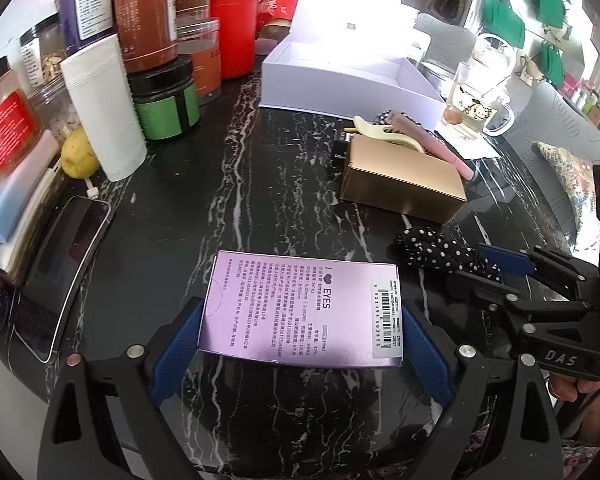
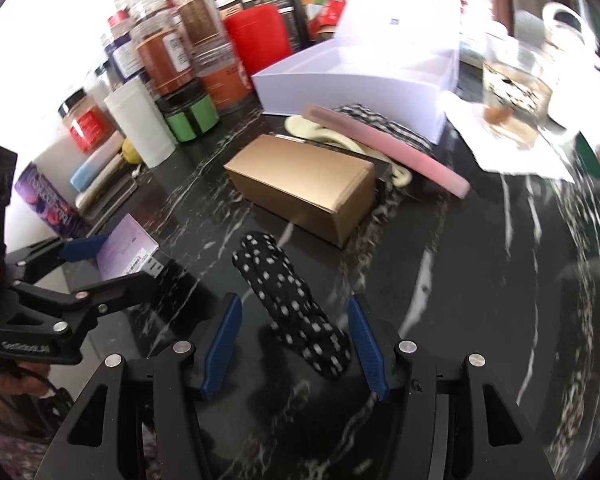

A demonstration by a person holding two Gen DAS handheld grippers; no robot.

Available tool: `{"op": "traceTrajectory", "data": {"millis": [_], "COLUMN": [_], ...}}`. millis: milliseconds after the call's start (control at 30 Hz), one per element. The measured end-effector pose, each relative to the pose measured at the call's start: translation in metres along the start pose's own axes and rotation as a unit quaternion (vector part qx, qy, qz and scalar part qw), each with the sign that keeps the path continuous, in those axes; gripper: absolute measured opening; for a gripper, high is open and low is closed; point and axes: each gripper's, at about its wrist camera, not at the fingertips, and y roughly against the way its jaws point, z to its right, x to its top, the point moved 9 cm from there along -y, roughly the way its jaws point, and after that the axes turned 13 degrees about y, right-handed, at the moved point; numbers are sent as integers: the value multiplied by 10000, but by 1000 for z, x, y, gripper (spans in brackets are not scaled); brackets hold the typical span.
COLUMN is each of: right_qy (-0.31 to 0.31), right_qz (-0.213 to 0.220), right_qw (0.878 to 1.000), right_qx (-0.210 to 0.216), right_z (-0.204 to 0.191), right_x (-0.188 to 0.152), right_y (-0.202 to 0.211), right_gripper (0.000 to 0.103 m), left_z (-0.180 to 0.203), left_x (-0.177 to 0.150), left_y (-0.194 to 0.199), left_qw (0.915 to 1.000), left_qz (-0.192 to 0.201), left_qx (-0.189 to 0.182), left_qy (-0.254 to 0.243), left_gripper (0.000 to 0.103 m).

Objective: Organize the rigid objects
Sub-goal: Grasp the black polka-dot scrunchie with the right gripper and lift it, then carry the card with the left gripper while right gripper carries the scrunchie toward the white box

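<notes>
On the black marble table (image 1: 228, 184), my left gripper (image 1: 302, 332) holds the purple box (image 1: 300, 312); my right gripper (image 2: 296, 344) stands half-open around the dotted cloth (image 2: 296, 308); I should lift the box level.

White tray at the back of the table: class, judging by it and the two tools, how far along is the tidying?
Done: nothing yet; the white tray looks empty. In hand: the left tool grips the purple box; the right tool stands open around the dotted cloth. Left: gold box, pink comb and cream clip still lie loose.
</notes>
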Motion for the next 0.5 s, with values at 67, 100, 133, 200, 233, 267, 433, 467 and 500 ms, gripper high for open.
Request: {"op": "traceTrajectory", "data": {"millis": [67, 100, 133, 200, 233, 267, 433, 467, 500], "right_qy": [158, 221, 279, 380, 435, 480, 431, 420, 401], "right_qz": [-9, -41, -35, -44, -49, -53, -16, -1, 21], "right_qw": [9999, 9997, 9996, 9993, 9990, 9988, 9991, 9991, 9992], "right_qx": [29, 36, 22, -27, -60, -107, -62, -42, -20], "right_z": [-4, -6, -7, -8, -8, -8, -8, -8, -8], "right_x": [3, 5, 5, 7, 7, 7, 6, 6, 7], "right_y": [-5, -8, -9, -11, -12, -13, -9, -7, -5], "right_gripper": [55, 55, 55, 52, 42, 30, 17, 17, 17], "left_z": [-4, -6, -8, -11, -12, -12, -13, -13, -12], "left_x": [0, 0, 0, 0, -1, 0, 3, 5, 6], "left_y": [1, 1, 1, 2, 2, 2, 4, 5, 6], "left_qw": [10000, 10000, 9999, 9999, 9998, 9998, 9997, 9997, 9997], "left_qz": [15, 18, 21, 29, 31, 39, 97, 113, 132], "left_qx": [35, 53, 69, 105, 117, 127, 142, 137, 134], "left_qy": [44, 68, 85, 125, 138, 147, 153, 150, 145], "left_gripper": [95, 95, 95, 95, 95, 95, 95, 95, 95]}}
